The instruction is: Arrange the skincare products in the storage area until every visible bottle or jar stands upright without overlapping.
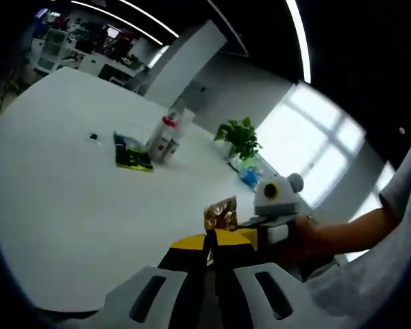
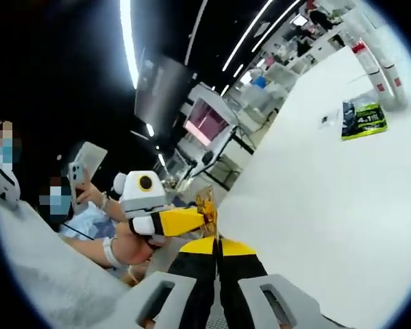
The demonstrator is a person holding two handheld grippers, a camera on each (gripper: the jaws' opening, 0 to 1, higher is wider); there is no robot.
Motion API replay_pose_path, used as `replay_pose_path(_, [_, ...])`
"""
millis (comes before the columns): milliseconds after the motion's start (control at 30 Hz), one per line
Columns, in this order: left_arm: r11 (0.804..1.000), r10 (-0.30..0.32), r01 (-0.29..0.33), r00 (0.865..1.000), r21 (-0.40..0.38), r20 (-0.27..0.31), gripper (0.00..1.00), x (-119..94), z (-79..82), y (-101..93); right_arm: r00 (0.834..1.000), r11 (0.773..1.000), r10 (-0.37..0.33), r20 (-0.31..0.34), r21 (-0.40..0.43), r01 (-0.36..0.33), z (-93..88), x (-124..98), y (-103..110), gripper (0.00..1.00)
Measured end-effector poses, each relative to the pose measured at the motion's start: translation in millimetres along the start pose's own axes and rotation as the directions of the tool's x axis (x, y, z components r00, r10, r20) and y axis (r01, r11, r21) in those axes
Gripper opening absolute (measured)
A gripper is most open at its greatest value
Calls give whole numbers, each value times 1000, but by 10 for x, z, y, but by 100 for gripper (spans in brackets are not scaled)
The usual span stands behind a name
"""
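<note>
In the left gripper view, the left gripper rises from the bottom edge, its two black jaws with yellow tips pressed together and nothing visible between them. Just beyond its tips, a small bronze-and-gold patterned packet is pinched by the right gripper, which enters from the right, held by a person's hand with a bare forearm and a pale sleeve behind it. A broad white table stretches away. Well off on it stand two tall white bottles with red markings, upright and close together, and just beside them a flat black-and-green pouch lies on the tabletop. Farther along are a green potted plant and a small blue object. In the right gripper view, the right gripper rises from the bottom, jaws closed, with the gold packet at its yellow tips. The left gripper reaches in from the left, yellow-tipped, touching the same packet; how tightly either grips it is unclear. The white table runs to the upper right, where the black-and-green pouch lies flat near the white bottles with red bands. People sit in the background at left.
</note>
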State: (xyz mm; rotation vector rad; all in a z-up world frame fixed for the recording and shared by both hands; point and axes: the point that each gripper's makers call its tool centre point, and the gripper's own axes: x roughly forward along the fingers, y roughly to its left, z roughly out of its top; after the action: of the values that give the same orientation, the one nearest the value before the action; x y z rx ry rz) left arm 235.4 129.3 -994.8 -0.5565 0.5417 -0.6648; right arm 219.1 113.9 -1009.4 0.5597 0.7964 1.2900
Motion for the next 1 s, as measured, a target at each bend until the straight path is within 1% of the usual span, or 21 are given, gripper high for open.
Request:
replay_pose_path(133, [1000,17,-17,1000,19,-13,1,18,-27,25,1000,999,-22,-19,-34,22,-35,0,3,0])
replay_pose_path(200, [999,24,-23,1000,34,-20,2,23,-41,28,1000,1000,-12,-29,-18,11,-56,-7,-10,0])
replay_pose_path(300, [998,27,-26,999,61,-25,2,33,-64,13,999,1000,-19,-26,13,19,-54,-28,-48,0])
replay_pose_path(400, [996,38,-37,999,77,-23,3,35,-59,37,999,1000,-24,-30,15,25,-54,-19,-50,0])
replay_pose_path(467, [994,58,-57,998,92,-12,2,32,-38,77,1000,999,-23,-21,31,24,-33,-14,-66,0])
replay_pose_path(567, [989,90,-91,996,120,11,2,15,0,129,998,997,-60,4,44,60,13,-23,-135,0])
replay_pose_path(700, [984,104,-107,994,140,27,2,18,14,139,996,994,-84,23,77,82,49,-53,-218,0])
replay_pose_path(800, [975,130,-133,991,177,26,9,52,-15,156,994,990,-102,42,102,98,82,-68,-262,0])
replay_pose_path(867, [956,178,-183,983,229,45,10,47,0,230,993,989,-109,37,106,105,78,-50,-279,0])
replay_pose_path(900, [948,200,-201,979,246,28,10,49,-39,265,993,988,-113,35,107,109,76,-40,-290,0])
replay_pose_path(933, [950,202,-201,979,238,23,11,65,-51,266,992,987,-120,32,108,116,78,-22,-308,0])
replay_pose_path(1000, [944,217,-215,976,250,20,13,67,-63,293,992,986,-123,32,116,118,90,9,-320,0])
